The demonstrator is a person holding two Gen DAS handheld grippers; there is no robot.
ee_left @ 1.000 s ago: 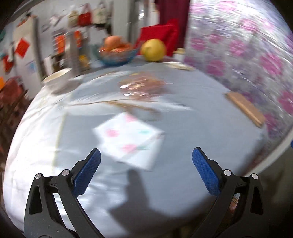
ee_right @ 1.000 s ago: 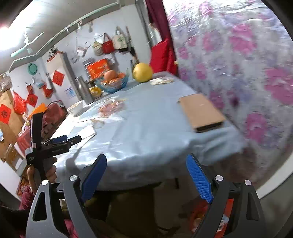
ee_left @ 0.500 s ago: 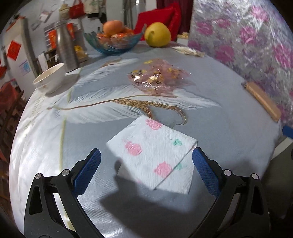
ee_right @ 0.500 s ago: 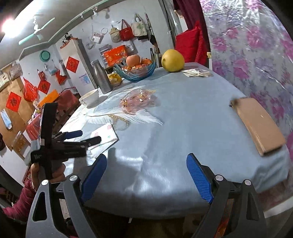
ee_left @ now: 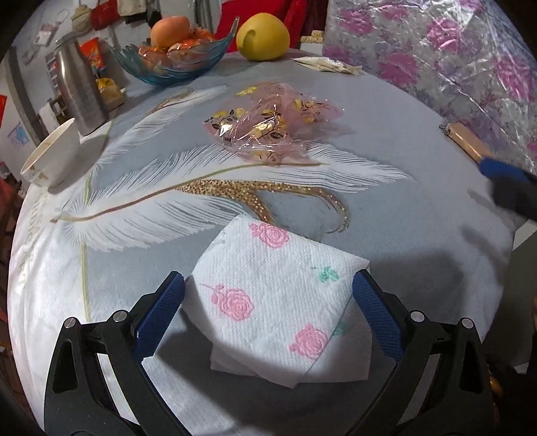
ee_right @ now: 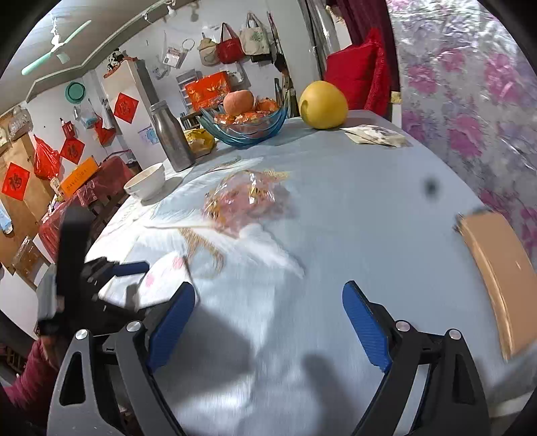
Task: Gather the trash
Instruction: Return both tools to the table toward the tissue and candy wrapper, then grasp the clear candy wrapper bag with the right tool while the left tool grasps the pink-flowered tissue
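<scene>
A folded white paper napkin [ee_left: 272, 302] with pink roses lies on the blue tablecloth near the table's front edge. My left gripper [ee_left: 268, 308] is open, its jaws on either side of the napkin, just above it. A crumpled pink plastic wrapper [ee_left: 272, 130] with gold print lies further back mid-table. A small flat packet [ee_left: 329, 64] lies near the far edge. My right gripper [ee_right: 268, 322] is open and empty over the table's front right part. In the right wrist view the napkin [ee_right: 164, 278] shows at left under the left gripper [ee_right: 110, 271], and the wrapper [ee_right: 248, 198] beyond.
A blue glass fruit bowl [ee_left: 174, 60], a yellow pomelo [ee_left: 263, 32], a steel flask [ee_left: 80, 90] and a white bowl [ee_left: 50, 154] stand at the back and left. A brown flat board [ee_right: 496, 275] lies at the right edge by the flowered wall [ee_left: 436, 50].
My left gripper has come forward and down until its jaws straddle the napkin. My right gripper has moved from beside the table to over its top.
</scene>
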